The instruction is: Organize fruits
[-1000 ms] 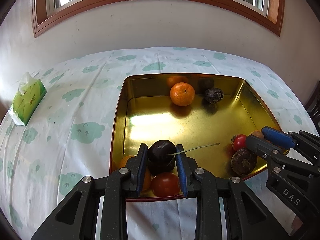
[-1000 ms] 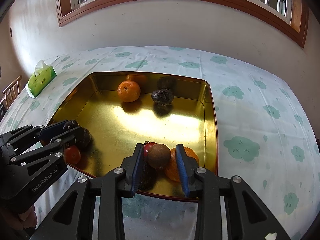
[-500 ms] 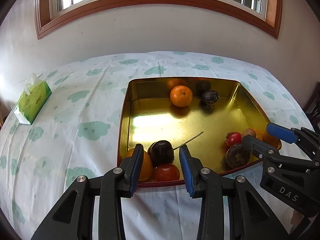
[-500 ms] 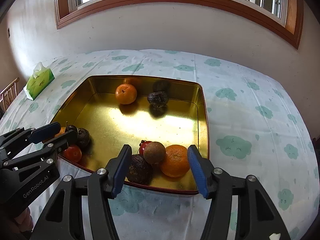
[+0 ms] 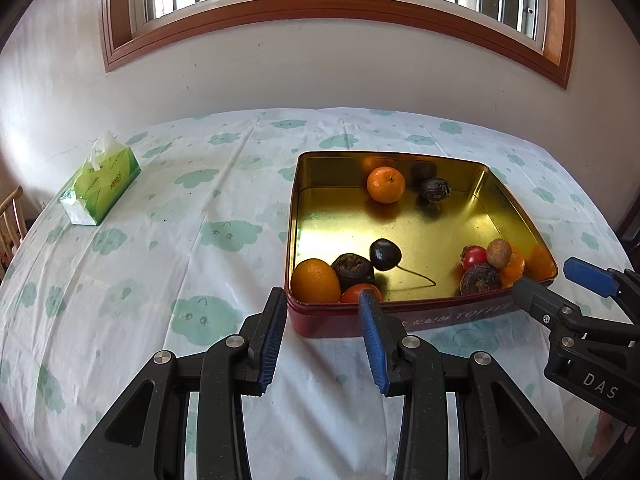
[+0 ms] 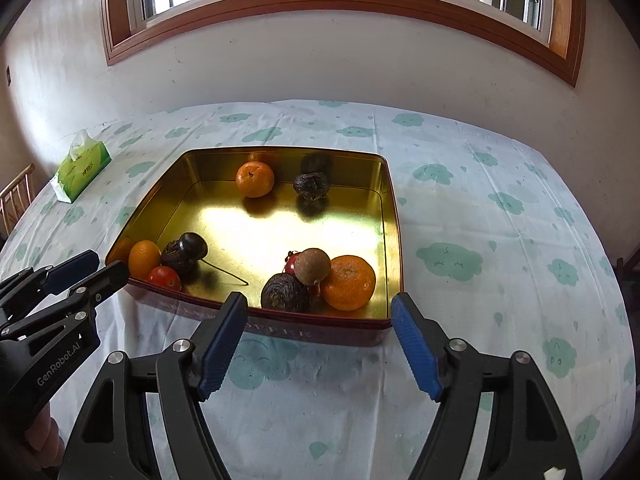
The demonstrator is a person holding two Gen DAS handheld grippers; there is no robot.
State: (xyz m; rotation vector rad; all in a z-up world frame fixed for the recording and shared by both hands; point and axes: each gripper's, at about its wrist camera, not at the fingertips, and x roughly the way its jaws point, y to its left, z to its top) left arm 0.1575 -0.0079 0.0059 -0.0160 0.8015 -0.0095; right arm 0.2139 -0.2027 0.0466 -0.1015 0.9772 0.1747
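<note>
Both claws spread wide and empty, short of the tin's near wall.

My left gripper [image 5: 322, 300] and right gripper [image 6: 318, 304] hold nothing. Fruits cluster in the gold tin [image 6: 394, 216]: near-left corner, dark plum [image 5: 385, 254] atop an orange [image 5: 315, 281]; near-right corner, brown fruit [image 6: 312, 266] half-hiding a red one. Tin lettering too blurred; grippers read "DAS" and "GenRobot.AI". Tissue box [image 5: 100, 184] by the table's left edge.

"DAS" in white on black body of right gripper [image 5: 576, 280]. "GenRobot.AI" in white on black body of left gripper [image 6: 86, 268]. "TOFFE…" partly legible on dark red outer wall of gold-lined square tin [image 5: 460, 316]. Print on green tissue pack [image 6: 80, 168] too small to read.
</note>
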